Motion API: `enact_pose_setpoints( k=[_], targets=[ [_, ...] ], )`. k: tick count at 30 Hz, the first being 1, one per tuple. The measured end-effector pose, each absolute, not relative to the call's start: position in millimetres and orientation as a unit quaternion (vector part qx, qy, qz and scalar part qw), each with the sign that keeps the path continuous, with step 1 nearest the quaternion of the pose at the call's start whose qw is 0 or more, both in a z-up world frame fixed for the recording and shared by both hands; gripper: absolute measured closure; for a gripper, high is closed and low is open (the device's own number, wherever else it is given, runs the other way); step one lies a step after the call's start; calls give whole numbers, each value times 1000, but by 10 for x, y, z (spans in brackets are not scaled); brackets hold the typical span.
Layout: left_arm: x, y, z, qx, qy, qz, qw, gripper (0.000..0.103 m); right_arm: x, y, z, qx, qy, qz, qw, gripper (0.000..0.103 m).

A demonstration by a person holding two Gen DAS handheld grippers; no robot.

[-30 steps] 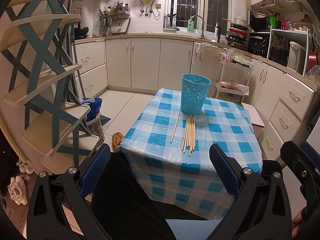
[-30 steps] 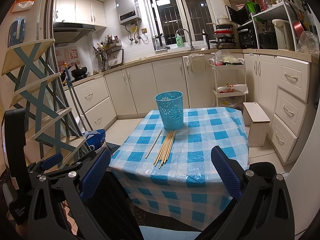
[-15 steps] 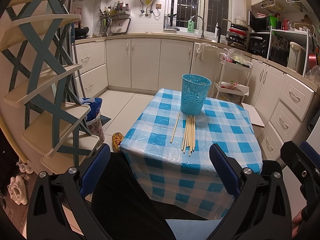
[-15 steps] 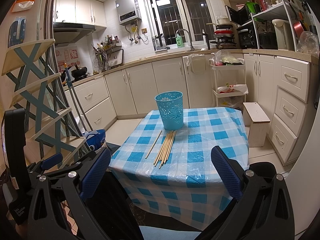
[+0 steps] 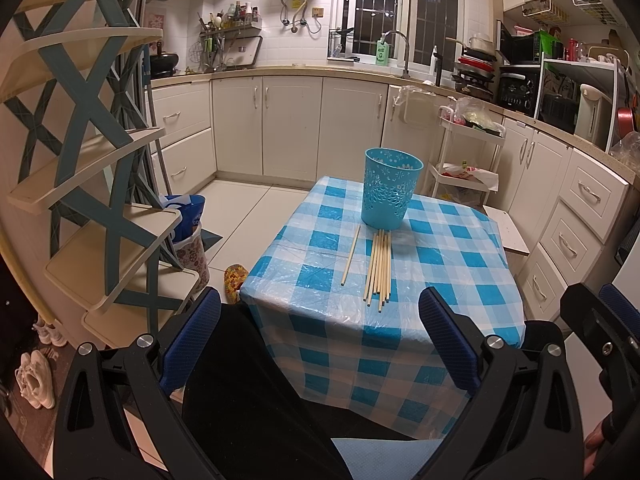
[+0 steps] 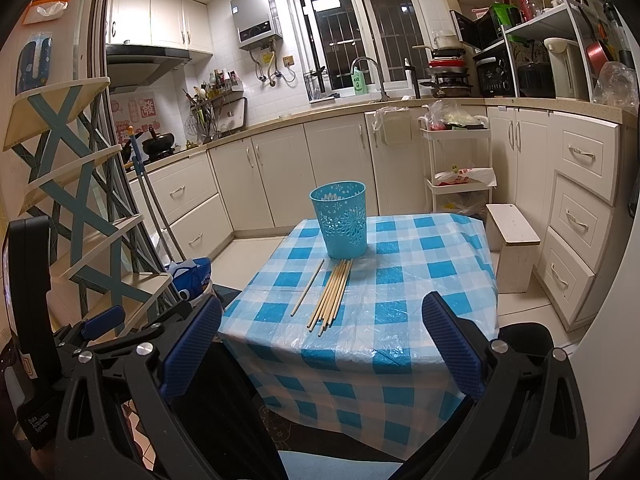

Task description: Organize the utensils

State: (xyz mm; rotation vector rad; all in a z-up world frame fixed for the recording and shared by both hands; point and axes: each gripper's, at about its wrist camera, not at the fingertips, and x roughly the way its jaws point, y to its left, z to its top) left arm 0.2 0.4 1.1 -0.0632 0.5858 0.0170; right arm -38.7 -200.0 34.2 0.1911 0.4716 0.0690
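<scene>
Nothing has been sorted yet, by the look of it. The chopsticks [image 5: 379, 266] lie in a loose bundle on the checked table [image 5: 460, 264], with a single chopstick [image 5: 351, 255] just to their left, all pointing toward the blue perforated holder [image 5: 390, 188] standing upright at their far ends. The left gripper [image 5: 320, 344] and the right gripper [image 6: 320, 344] are both spread wide and carrying nothing, well short of the table. Every stick remains to be lifted into the holder.
</scene>
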Motion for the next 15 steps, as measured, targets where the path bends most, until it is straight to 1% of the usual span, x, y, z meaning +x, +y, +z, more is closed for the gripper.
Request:
enact_pose_setpoints(
  k=[15],
  targets=[
    [1, 4, 10, -31, 289, 8, 957, 8, -390, -2000, 341, 95, 233, 35, 967, 7]
  ],
)
